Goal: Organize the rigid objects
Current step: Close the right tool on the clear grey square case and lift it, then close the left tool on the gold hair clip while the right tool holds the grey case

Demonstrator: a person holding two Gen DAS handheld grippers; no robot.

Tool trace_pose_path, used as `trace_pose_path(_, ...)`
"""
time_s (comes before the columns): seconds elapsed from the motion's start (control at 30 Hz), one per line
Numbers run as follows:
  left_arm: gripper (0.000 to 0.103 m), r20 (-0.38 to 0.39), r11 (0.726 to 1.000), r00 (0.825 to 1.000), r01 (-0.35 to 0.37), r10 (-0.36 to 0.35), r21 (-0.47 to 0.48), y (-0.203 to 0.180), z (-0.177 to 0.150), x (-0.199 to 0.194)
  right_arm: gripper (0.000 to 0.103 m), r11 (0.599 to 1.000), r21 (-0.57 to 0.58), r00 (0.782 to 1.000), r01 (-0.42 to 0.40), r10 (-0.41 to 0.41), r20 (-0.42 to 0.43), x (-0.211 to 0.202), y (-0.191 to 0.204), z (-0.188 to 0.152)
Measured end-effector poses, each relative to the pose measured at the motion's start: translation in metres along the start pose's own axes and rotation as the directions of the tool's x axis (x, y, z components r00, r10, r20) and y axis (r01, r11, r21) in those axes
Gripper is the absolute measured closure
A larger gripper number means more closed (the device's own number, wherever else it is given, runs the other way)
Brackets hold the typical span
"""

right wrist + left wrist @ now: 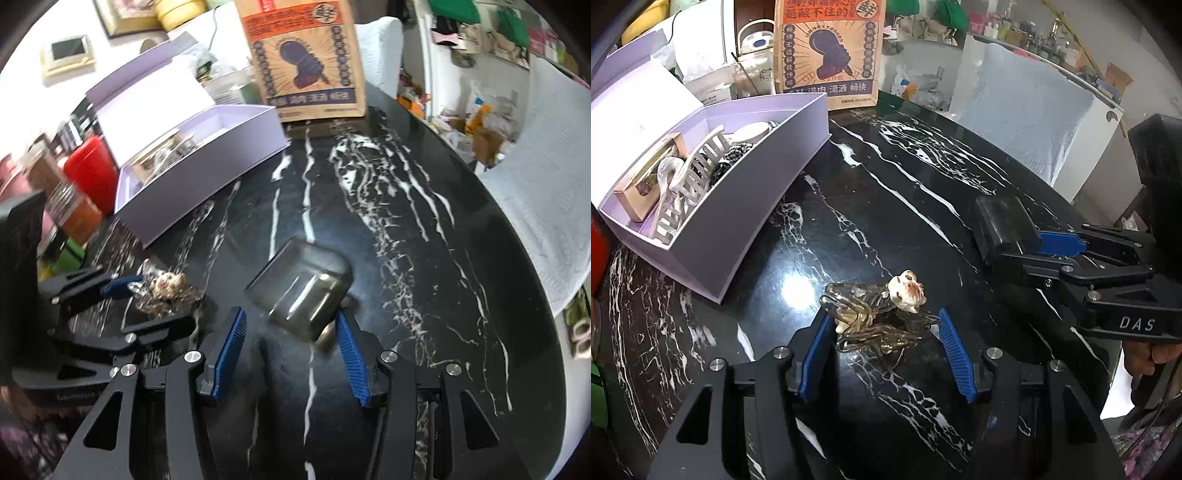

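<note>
Left tool (882,325) is standing wide open around the hair clip (875,314) — right tool (290,325) is also gaping, dark box (301,288) between its tips, nothing gripped.

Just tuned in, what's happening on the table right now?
A person is sorting small items into the lilac box, which already holds clips and other bits. The left gripper is open around a clear hair clip with a small figurine on it, lying on the marble table. The right gripper is open around a smoky plastic case. Neither item is lifted yet.
</note>
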State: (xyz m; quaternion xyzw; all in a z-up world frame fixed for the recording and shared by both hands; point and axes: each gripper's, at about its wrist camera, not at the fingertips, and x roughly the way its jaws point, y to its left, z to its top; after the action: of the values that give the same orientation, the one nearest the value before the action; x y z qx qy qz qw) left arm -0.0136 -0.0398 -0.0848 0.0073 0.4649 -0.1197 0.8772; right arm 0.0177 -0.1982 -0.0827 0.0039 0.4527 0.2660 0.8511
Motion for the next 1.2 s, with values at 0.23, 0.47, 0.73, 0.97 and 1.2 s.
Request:
trace_pose_path(0.23,0.046,0.014,0.998,0.999,-0.051,0.05,0.047,-0.002,0.004,0.007,0.034,1.0,0.01,0.999,0.027,-0.027,0.022,0.01,0.003,0.01)
trace_pose_path(0.47,0.046,0.026,0.998,0.998,-0.066,0.065,0.022,0.006,0.005,0.008,0.054,0.996,0.037,0.996,0.085,-0.086,0.028,0.016,0.004,0.017)
trace_pose_path(0.73,0.046,0.033,0.999,0.998,-0.047,0.047,0.005,0.008,0.002,0.004,0.057,0.995,0.05,0.996,0.082,-0.083,0.023,0.013,0.001,0.016)
trace_pose_path(0.97,0.046,0.034,0.999,0.999,-0.008,0.009,-0.034,0.015,-0.001,-0.002,0.057,0.997,0.056,0.998,0.052,-0.054,0.02,0.01,0.006,0.012)
trace_pose_path(1.2,0.046,0.038,0.998,0.999,0.013,-0.011,-0.056,0.02,-0.001,-0.01,0.057,0.999,0.026,0.999,0.037,-0.037,0.025,0.003,0.018,0.011)
